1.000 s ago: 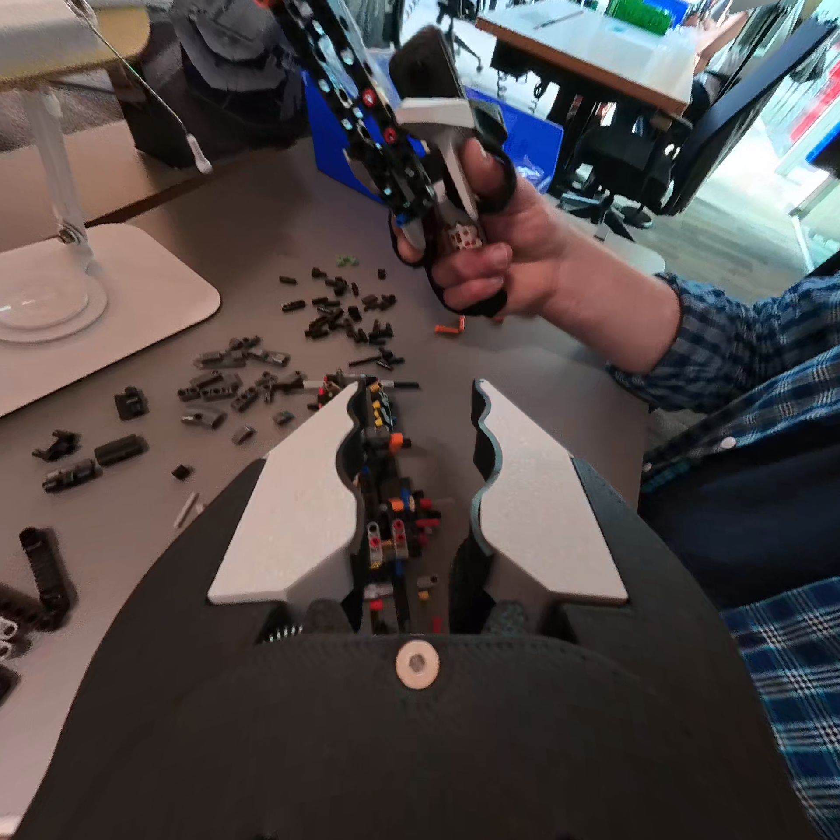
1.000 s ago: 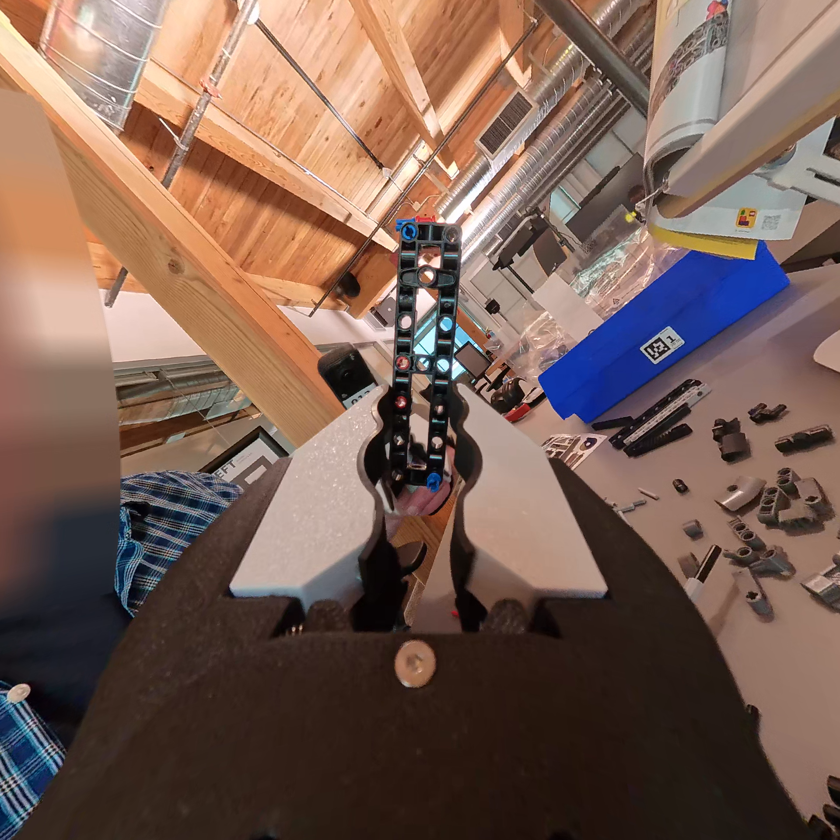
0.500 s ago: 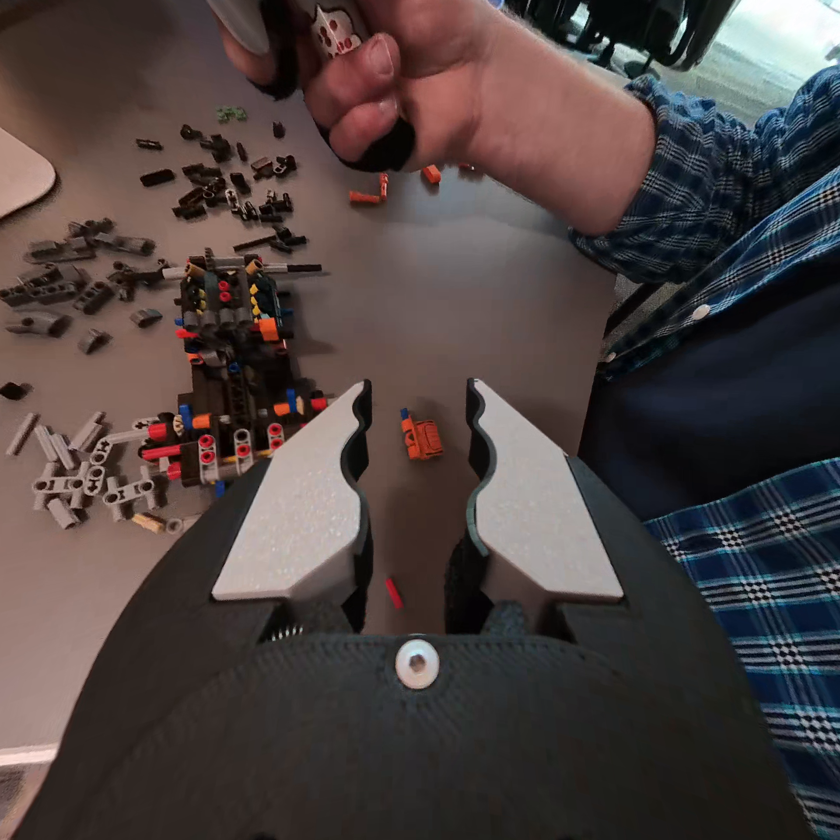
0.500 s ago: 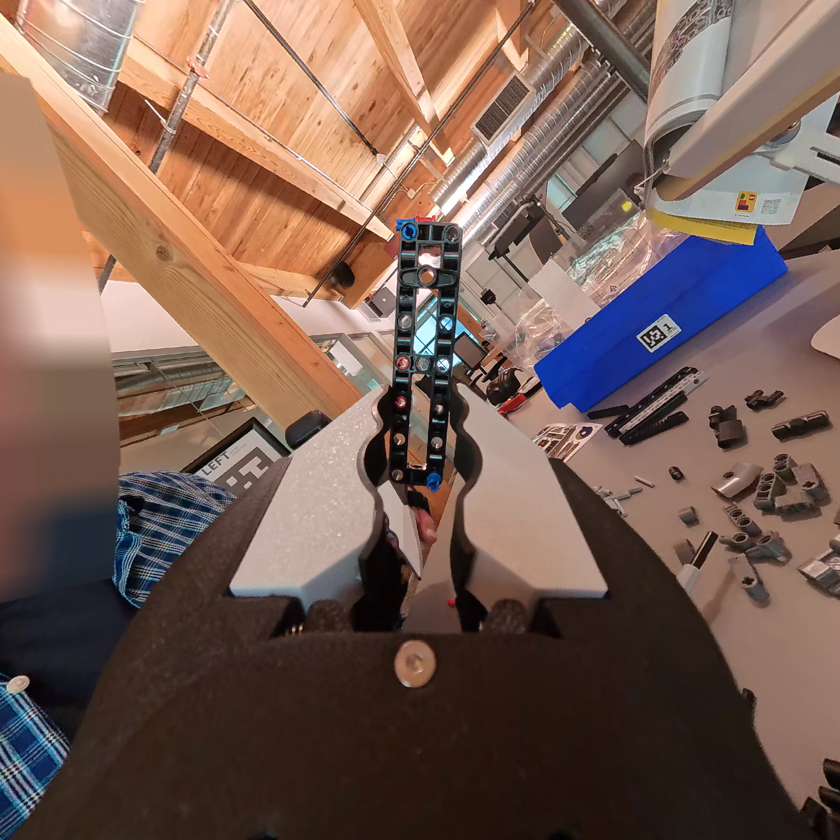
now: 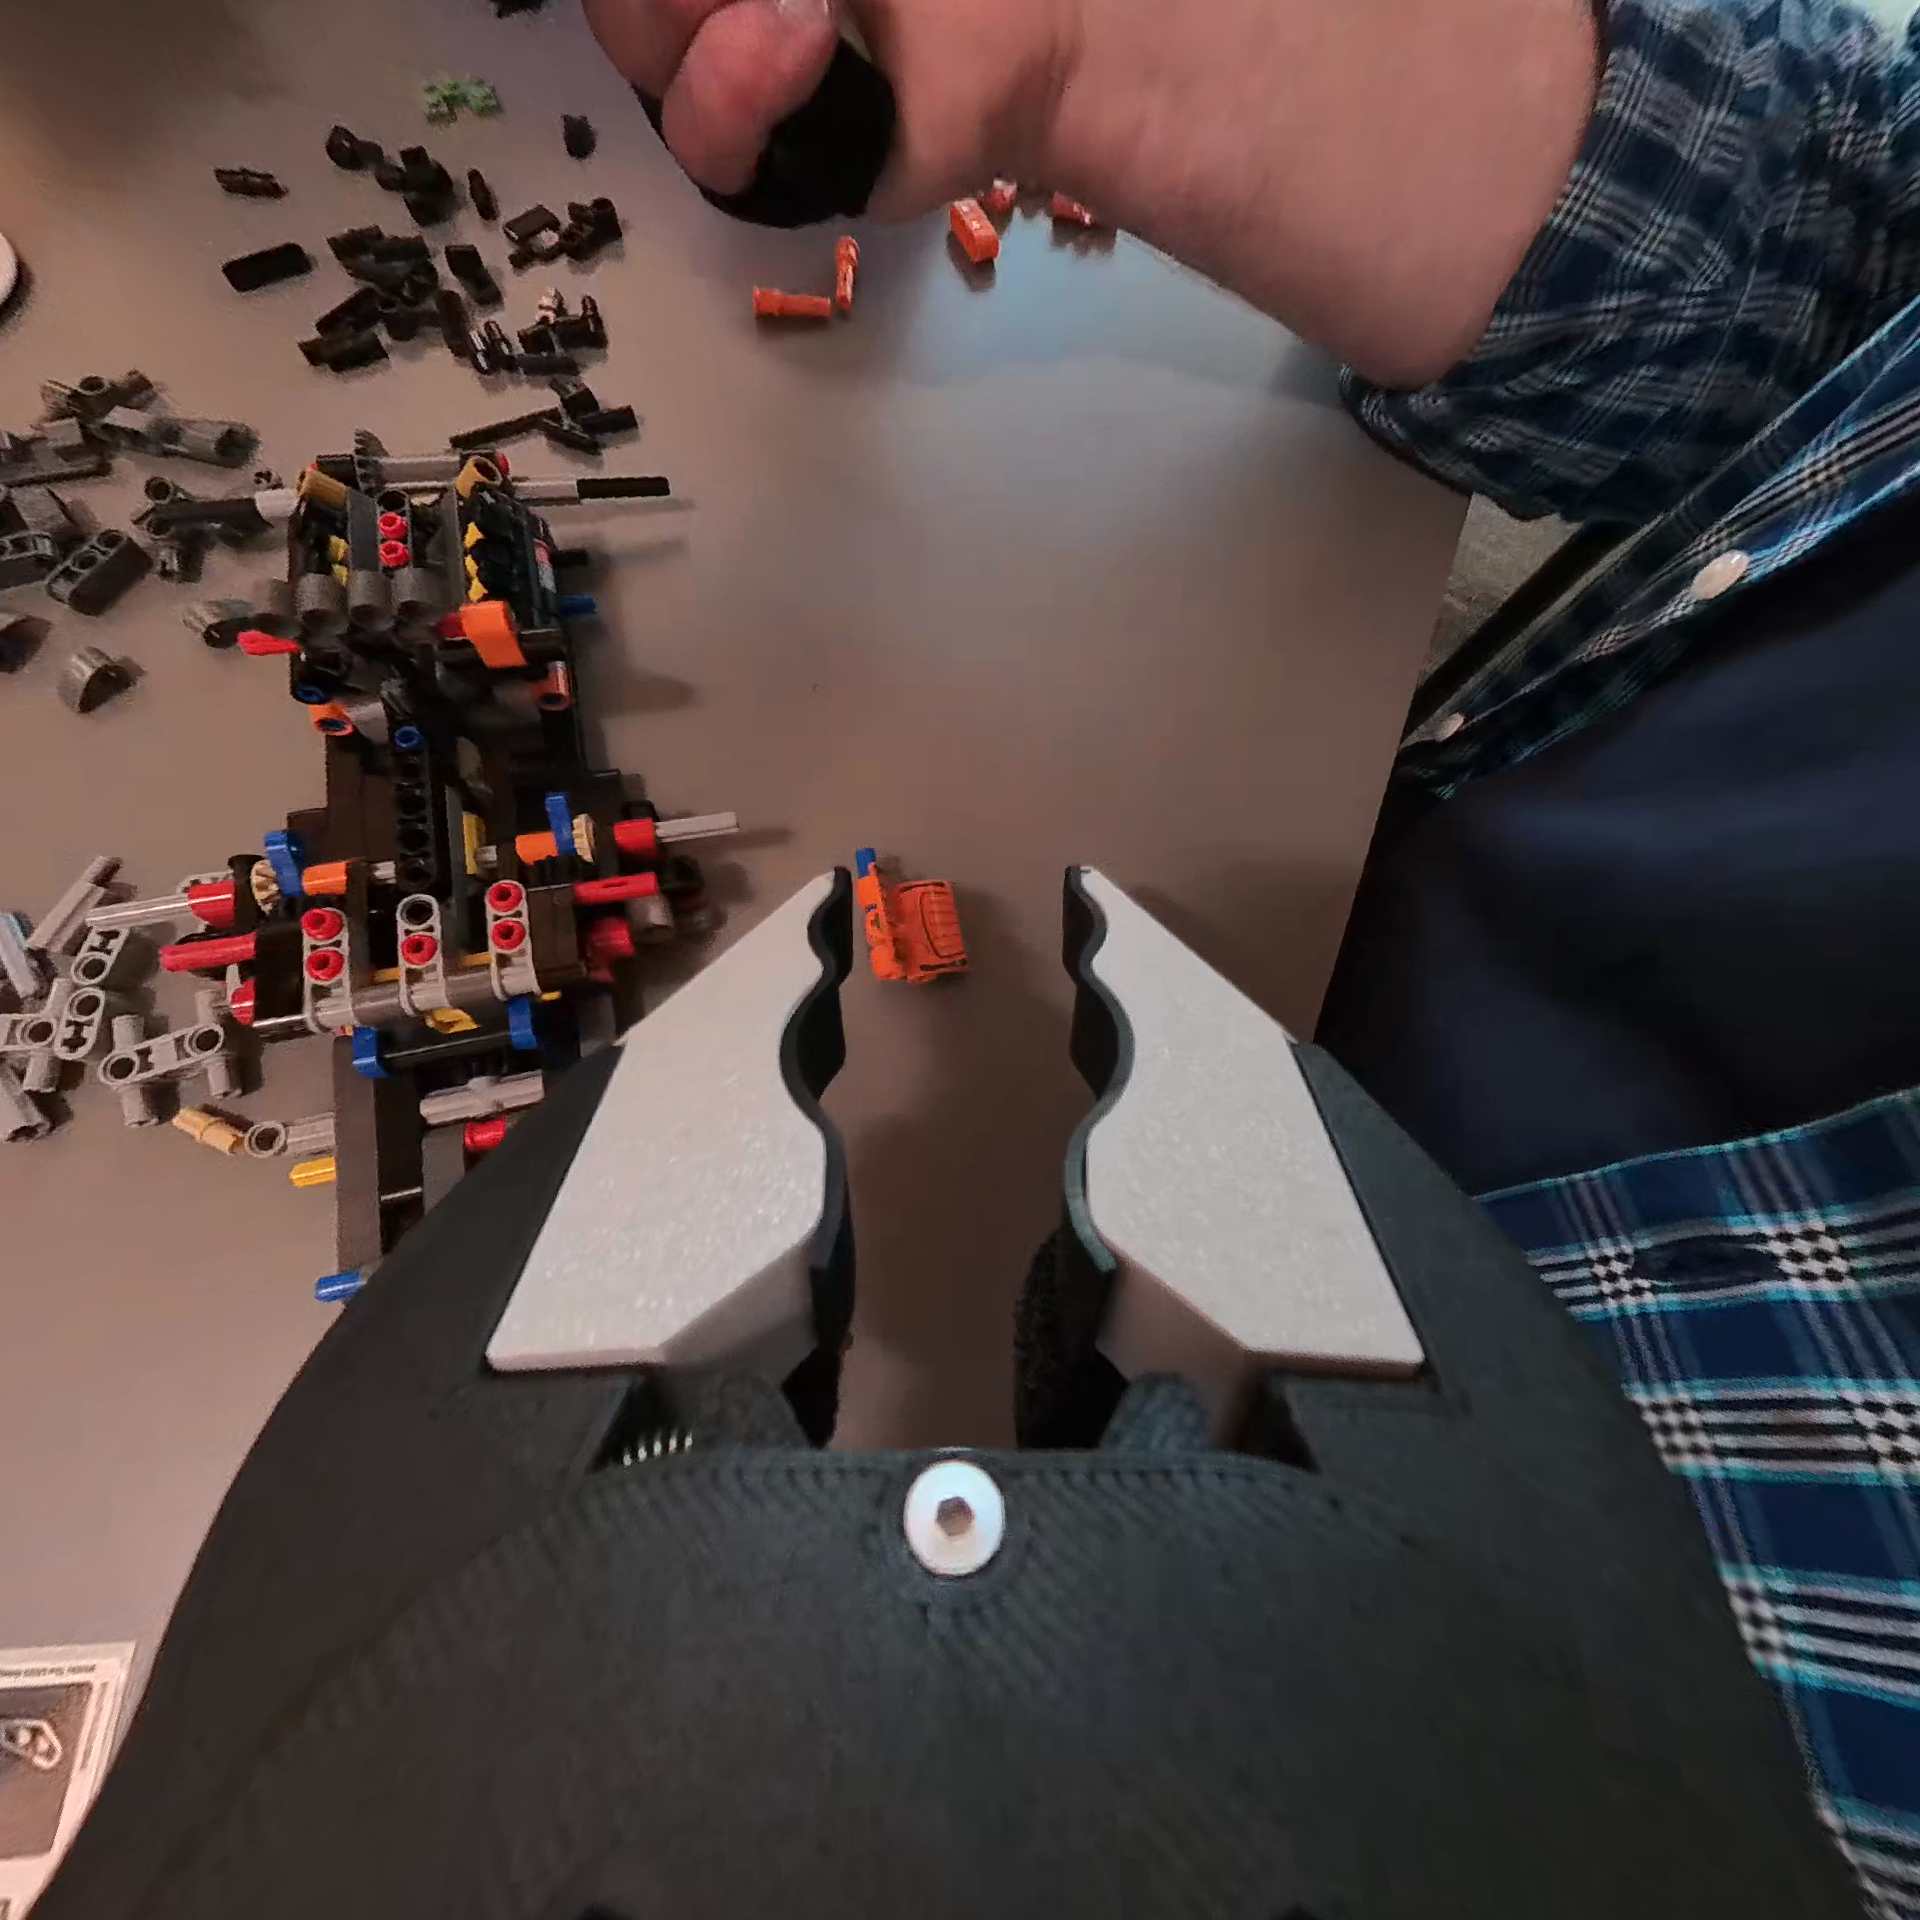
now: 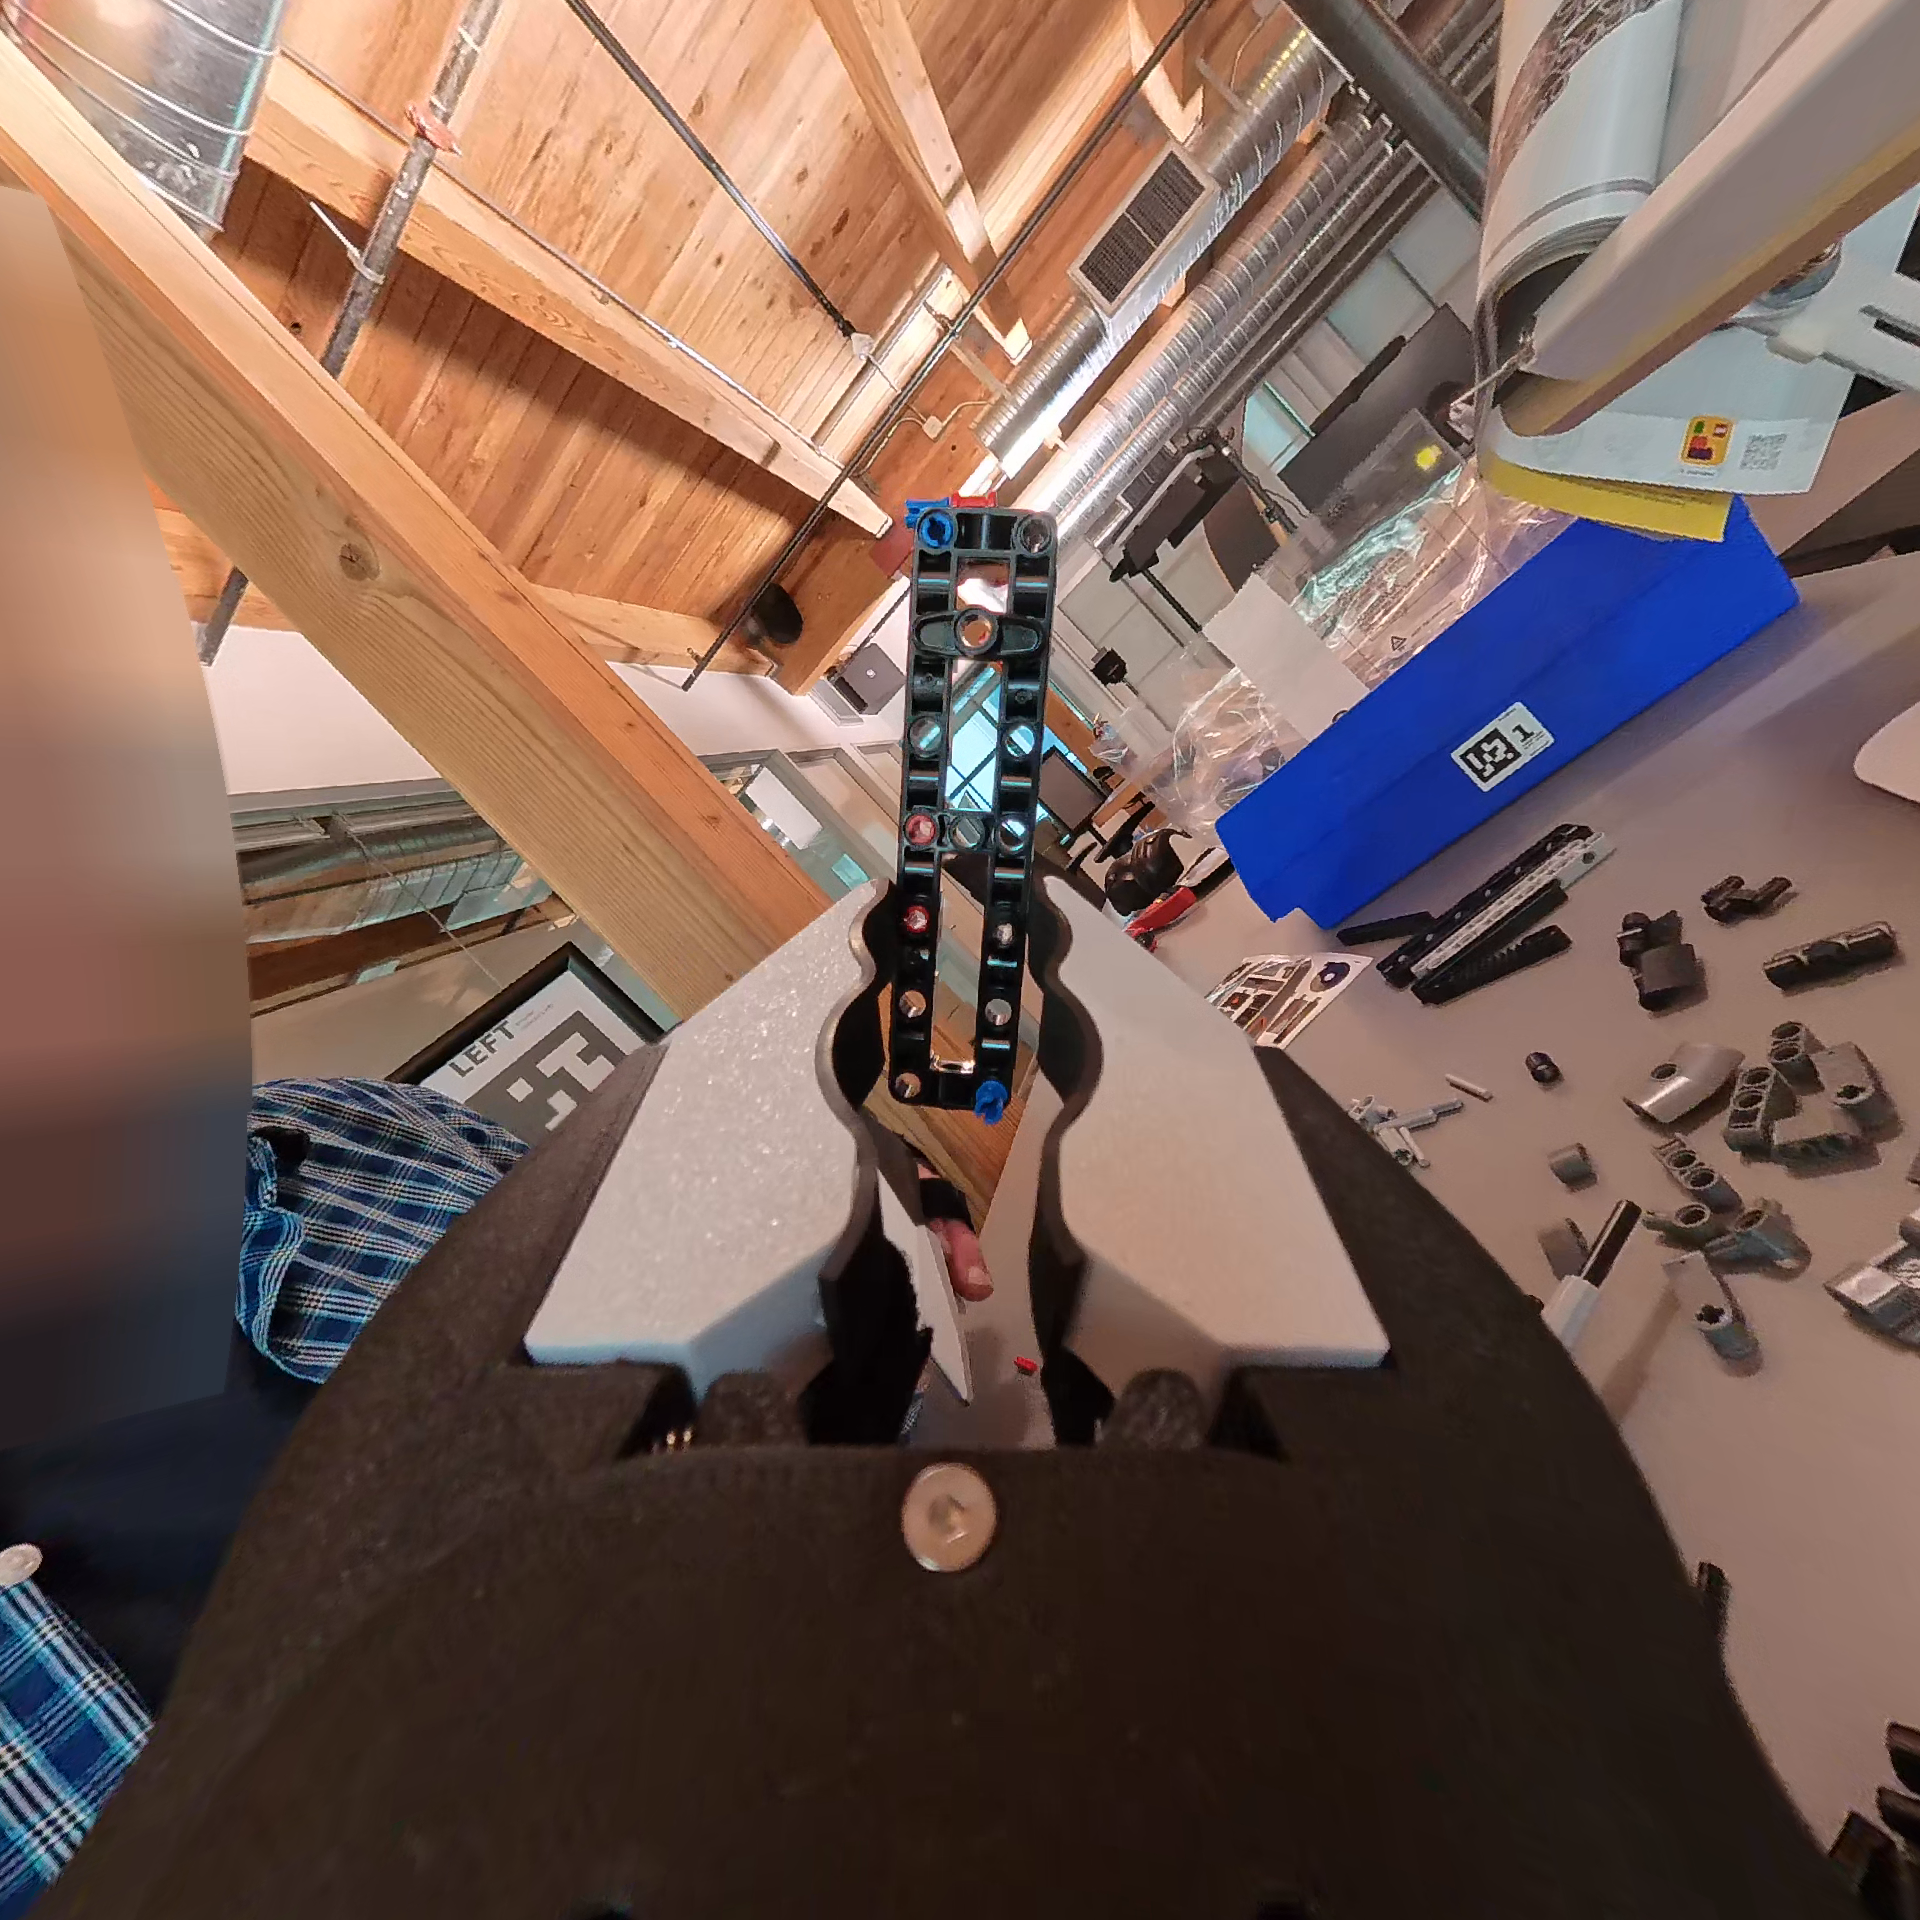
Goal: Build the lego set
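My left gripper (image 5: 951, 883) is open and empty, low over the grey table (image 5: 987, 582). A small orange piece with a blue pin (image 5: 914, 928) lies just beyond its fingertips, nearer the left finger. The part-built black lego chassis (image 5: 426, 790) with red, blue and orange pins lies to the left. My right gripper (image 6: 961, 904) is shut on a long black lego frame (image 6: 971, 800), which it holds upright in the air, pointing at the ceiling. The hand on the right gripper shows at the top of the left wrist view (image 5: 935, 94).
Loose black pieces (image 5: 436, 260), grey pieces (image 5: 83, 1029) and orange pins (image 5: 795, 301) lie scattered on the table. A blue bin (image 6: 1507, 727), black beams (image 6: 1475, 925) and grey parts (image 6: 1787, 1091) lie right of the right gripper. The person's plaid sleeve and body (image 5: 1662, 831) are at the table edge. My hands' fingertips stand some 20 centimeters from each other.
My left gripper has swung from over the chassis to the right and down toward the orange piece. The right gripper keeps the black frame raised, almost still.
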`<state>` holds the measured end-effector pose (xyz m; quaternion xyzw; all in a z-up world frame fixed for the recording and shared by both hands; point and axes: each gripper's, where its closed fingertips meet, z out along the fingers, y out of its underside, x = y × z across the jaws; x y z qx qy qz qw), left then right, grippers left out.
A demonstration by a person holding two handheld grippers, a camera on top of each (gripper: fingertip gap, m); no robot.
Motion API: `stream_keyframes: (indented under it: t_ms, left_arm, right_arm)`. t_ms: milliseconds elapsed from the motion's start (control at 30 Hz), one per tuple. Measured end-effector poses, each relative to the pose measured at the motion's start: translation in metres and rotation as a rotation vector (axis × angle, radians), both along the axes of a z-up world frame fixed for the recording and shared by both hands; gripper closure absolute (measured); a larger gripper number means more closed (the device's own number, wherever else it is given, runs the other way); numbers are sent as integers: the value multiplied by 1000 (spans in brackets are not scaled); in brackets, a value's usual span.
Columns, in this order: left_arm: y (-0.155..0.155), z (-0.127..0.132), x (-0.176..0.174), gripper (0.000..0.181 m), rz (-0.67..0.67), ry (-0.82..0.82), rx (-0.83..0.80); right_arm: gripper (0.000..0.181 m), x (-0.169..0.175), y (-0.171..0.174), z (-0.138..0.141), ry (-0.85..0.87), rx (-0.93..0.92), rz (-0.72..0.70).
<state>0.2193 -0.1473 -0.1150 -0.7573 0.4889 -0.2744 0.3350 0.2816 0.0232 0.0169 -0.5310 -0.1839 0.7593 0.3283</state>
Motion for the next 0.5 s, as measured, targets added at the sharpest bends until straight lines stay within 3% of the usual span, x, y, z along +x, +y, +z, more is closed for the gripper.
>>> stream_keyframes:
  t_ms: [300,500]
  left_arm:
    - [6,-15,3,147,23,84,54]
    - [12,-30,-1,155,87,105,-8]
  right_arm:
    - [160,-5,-2,-4,-18,2,9]
    - [159,-5,-3,-4,-16,1,11]
